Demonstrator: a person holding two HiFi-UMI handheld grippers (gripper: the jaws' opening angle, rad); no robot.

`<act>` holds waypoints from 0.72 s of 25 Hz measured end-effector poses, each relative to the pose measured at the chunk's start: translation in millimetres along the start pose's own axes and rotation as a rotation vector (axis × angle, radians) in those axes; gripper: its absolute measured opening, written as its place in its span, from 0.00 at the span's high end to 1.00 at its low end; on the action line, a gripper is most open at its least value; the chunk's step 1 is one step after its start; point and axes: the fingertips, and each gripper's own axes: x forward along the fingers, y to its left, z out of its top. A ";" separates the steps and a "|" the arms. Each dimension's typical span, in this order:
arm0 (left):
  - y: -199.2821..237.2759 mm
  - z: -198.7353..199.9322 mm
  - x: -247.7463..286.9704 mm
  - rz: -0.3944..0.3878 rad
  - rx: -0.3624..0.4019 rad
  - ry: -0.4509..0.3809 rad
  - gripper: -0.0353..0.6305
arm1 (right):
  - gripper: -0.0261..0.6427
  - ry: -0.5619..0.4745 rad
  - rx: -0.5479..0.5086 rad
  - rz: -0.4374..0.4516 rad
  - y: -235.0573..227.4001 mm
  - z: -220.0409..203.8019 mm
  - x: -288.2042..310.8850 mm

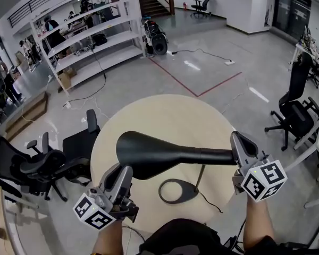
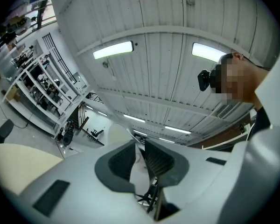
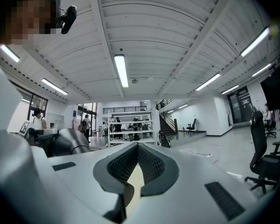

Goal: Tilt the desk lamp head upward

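A black desk lamp stands on the round beige table (image 1: 170, 116). Its wide head (image 1: 149, 152) stretches out level to the left, and its thin stem drops to a ring base (image 1: 178, 191). My left gripper (image 1: 122, 171) is just under the head's near edge, pointing up. In the left gripper view (image 2: 140, 146) its jaws stand a narrow gap apart with nothing between them. My right gripper (image 1: 238, 138) is against the right end of the lamp's neck. Its jaws (image 3: 138, 146) meet at the tips, empty. The lamp head (image 3: 67, 141) shows to their left.
Black office chairs stand left of the table (image 1: 37, 169) and at the right (image 1: 295, 110). White shelving (image 1: 85, 31) lines the far left of the hall. A cable runs from the lamp base off the table's near edge.
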 end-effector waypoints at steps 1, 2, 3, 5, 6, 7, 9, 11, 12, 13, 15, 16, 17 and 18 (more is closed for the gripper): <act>-3.2 4.5 3.2 -0.006 0.011 -0.005 0.78 | 0.94 0.001 0.017 0.000 -1.0 -3.1 -0.5; -6.3 8.6 6.2 -0.012 0.021 -0.009 0.78 | 0.94 0.001 0.032 0.002 -1.9 -6.1 -0.8; -9.1 12.4 9.0 -0.019 0.032 -0.013 0.79 | 0.94 0.000 0.045 0.003 -2.4 -8.9 -0.9; -14.0 20.4 14.7 -0.030 0.055 -0.021 0.79 | 0.94 -0.004 0.064 0.008 -2.7 -13.7 0.4; -16.3 24.7 17.9 -0.035 0.066 -0.025 0.79 | 0.94 -0.006 0.075 0.008 -3.1 -15.9 1.4; -18.7 28.9 21.3 -0.039 0.077 -0.030 0.79 | 0.94 -0.007 0.087 0.006 -4.0 -18.4 2.4; -24.8 36.4 27.1 -0.049 0.097 -0.039 0.79 | 0.94 0.002 0.111 -0.006 -6.3 -24.7 2.7; -31.9 42.4 31.9 -0.059 0.115 -0.045 0.80 | 0.94 0.015 0.119 -0.016 -7.4 -31.0 1.9; -34.9 44.7 34.4 -0.061 0.127 -0.045 0.80 | 0.94 0.021 0.118 -0.018 -7.5 -33.6 1.6; -37.1 46.6 36.7 -0.059 0.142 -0.042 0.80 | 0.94 0.028 0.117 -0.020 -7.6 -36.3 1.5; -39.4 50.2 40.2 -0.049 0.169 -0.038 0.80 | 0.94 0.049 0.119 -0.017 -6.4 -43.8 2.1; -40.3 52.5 41.3 -0.046 0.176 -0.039 0.80 | 0.94 0.062 0.124 -0.007 -3.9 -48.3 2.7; -41.8 55.2 42.2 -0.046 0.182 -0.044 0.80 | 0.94 0.073 0.131 0.005 -0.2 -52.3 3.4; -43.9 58.2 43.3 -0.049 0.188 -0.048 0.80 | 0.94 0.079 0.134 0.015 3.7 -55.1 3.9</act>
